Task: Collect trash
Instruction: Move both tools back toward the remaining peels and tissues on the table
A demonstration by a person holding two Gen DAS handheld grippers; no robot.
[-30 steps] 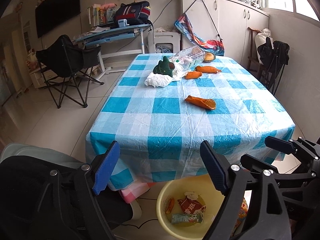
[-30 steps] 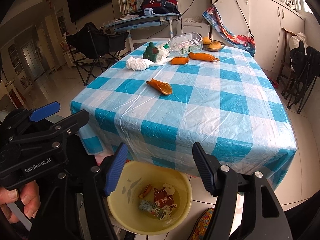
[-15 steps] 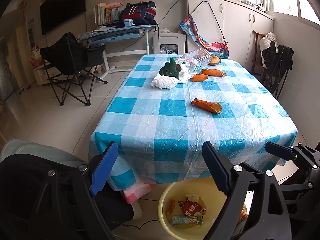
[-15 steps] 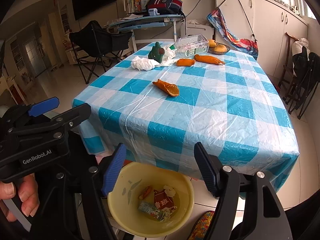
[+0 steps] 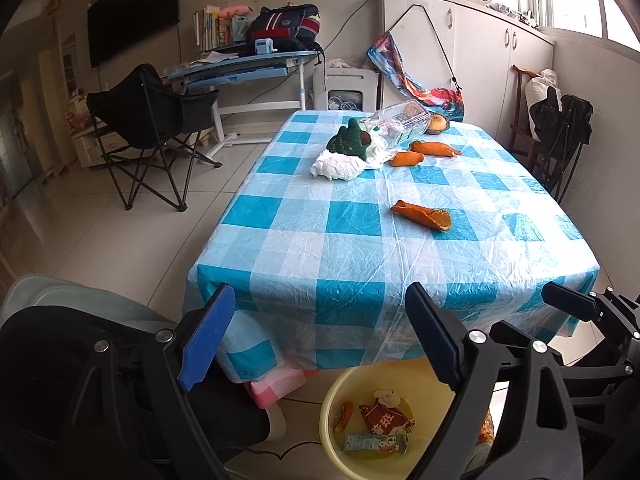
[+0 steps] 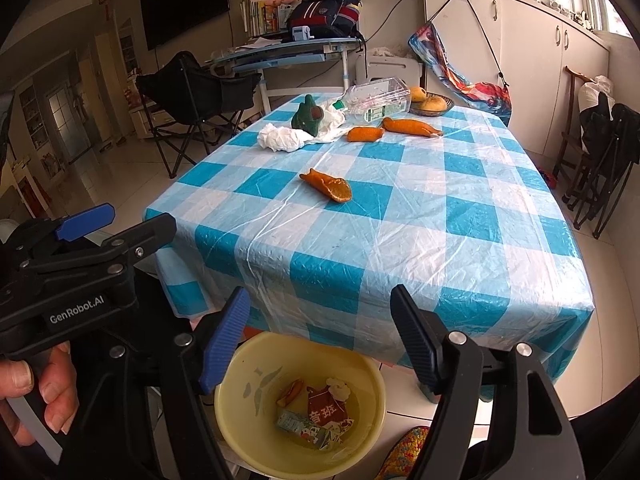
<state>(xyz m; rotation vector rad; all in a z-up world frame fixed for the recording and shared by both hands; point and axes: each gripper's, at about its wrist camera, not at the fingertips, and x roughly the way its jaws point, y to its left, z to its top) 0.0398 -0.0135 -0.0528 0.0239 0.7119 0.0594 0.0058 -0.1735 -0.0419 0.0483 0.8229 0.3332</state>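
Wider go the right gripper's [image 6: 320,340] jaws, just opening, nothing between them. Left view: left gripper [image 5: 320,344] spread and empty, the blue-and-white checked plastic tablecloth [image 5: 352,240] sitting higher in frame than a second ago. Round yellow plastic basin [image 5: 332,396] on the floor holds wrappers. Right view: same basin [image 6: 240,372] below; curled orange peel [image 6: 328,187] lies untouched mid-table, crumpled white tissue [image 6: 282,139] beyond.

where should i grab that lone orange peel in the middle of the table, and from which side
Take the orange peel across its narrow pointed end, coming down from above on the near side. It lies flat and curled like a trough, the wide open end probably too broad and floppy. Both the left gripper and the right gripper stand open, empty.
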